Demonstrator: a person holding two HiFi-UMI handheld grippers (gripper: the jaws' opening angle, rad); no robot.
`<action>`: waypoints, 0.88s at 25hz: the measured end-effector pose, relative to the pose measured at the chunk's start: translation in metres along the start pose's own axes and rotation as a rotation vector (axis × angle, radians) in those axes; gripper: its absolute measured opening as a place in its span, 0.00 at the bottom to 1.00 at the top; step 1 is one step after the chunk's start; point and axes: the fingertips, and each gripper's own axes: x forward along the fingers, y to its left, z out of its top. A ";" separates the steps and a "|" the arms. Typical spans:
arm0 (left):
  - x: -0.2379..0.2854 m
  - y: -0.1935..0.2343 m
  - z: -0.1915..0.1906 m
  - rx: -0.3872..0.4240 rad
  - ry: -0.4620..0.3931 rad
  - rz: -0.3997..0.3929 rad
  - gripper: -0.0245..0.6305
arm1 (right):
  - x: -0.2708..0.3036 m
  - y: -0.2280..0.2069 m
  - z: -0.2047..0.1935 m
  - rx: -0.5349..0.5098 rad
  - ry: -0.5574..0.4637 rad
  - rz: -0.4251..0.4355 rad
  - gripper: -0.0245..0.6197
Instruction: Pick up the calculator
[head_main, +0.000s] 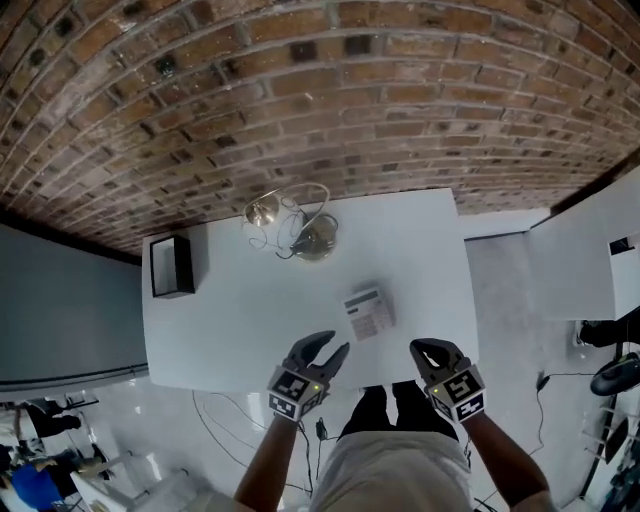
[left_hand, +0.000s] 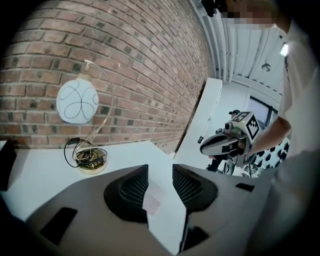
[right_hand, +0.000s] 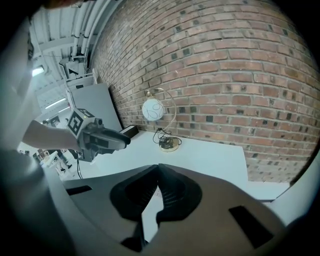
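A small pale grey rectangular calculator (head_main: 369, 313) lies flat on the white rectangular table (head_main: 230, 320), a little askew, near the front edge on the person's side. It sits ahead of the two grippers and between their lines, touched by neither.

The left gripper (head_main: 336, 344) hangs over the table's front edge with its dark ribbed jaws standing apart and nothing clamped between them. In the left gripper view the pale keypad shows through the gap, further on across the tabletop, not between the pads. The right gripper (head_main: 428, 348) is level with it over the same edge, off to the calculator's right. Its jaws are brought together so that the tips meet (the right gripper view shows only a thin slit lower down), and they hold nothing.

Towards the back of the table stands a lamp with a white globe, a thin curved wire arm and a round brass base (head_main: 312, 240), with a dark cord looped around the base. A black open-topped box (head_main: 172, 265) rests at the table's left end. Behind everything runs a red-brown brick wall (head_main: 320, 90).
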 end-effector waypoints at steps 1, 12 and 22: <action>0.008 0.006 -0.001 0.008 0.008 -0.004 0.29 | 0.005 -0.003 -0.001 0.006 -0.002 -0.001 0.06; 0.098 0.062 -0.041 0.082 0.180 -0.077 0.32 | 0.048 -0.027 -0.020 0.042 0.036 -0.019 0.06; 0.158 0.093 -0.096 0.113 0.389 -0.169 0.36 | 0.079 -0.041 -0.046 0.102 0.079 0.014 0.06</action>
